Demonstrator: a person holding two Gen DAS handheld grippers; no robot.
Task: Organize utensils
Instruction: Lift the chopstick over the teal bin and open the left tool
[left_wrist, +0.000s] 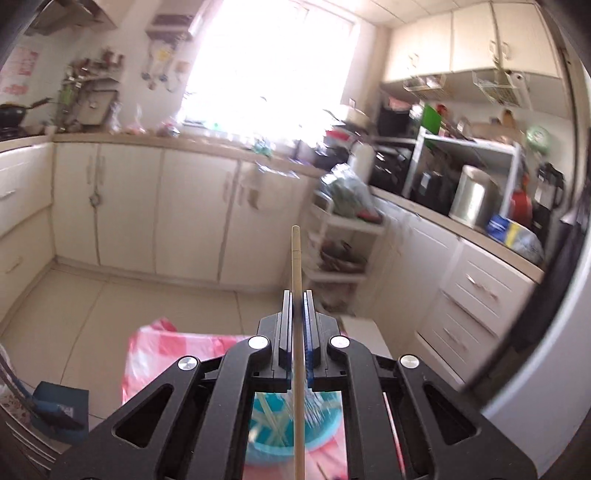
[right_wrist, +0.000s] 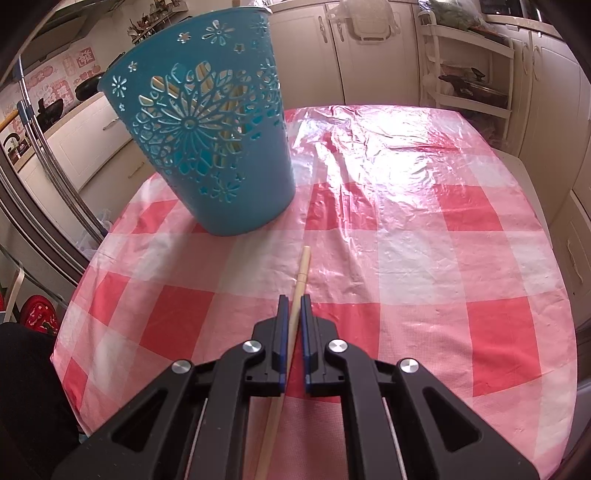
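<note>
This is a home kitchen. Cream base cabinets (left_wrist: 162, 206) run under a beige countertop (left_wrist: 207, 142) along two walls, with matching wall cabinets (left_wrist: 472, 40) overhead and a bright window (left_wrist: 269, 62) between them. A black wok (left_wrist: 14, 110) sits on the stove at the left, beside a cluttered spice rack (left_wrist: 92, 74). The right-hand counter carries a white shelf unit (left_wrist: 476, 147), a steel pot (left_wrist: 474, 195) and a dark kettle (left_wrist: 552, 184). A white tiered trolley (left_wrist: 343, 236) stands in the corner on a pale tiled floor (left_wrist: 110, 306). A table with a red-and-white checked plastic cloth (right_wrist: 424, 229) holds a teal cut-out utensil basket (right_wrist: 207, 122).
</note>
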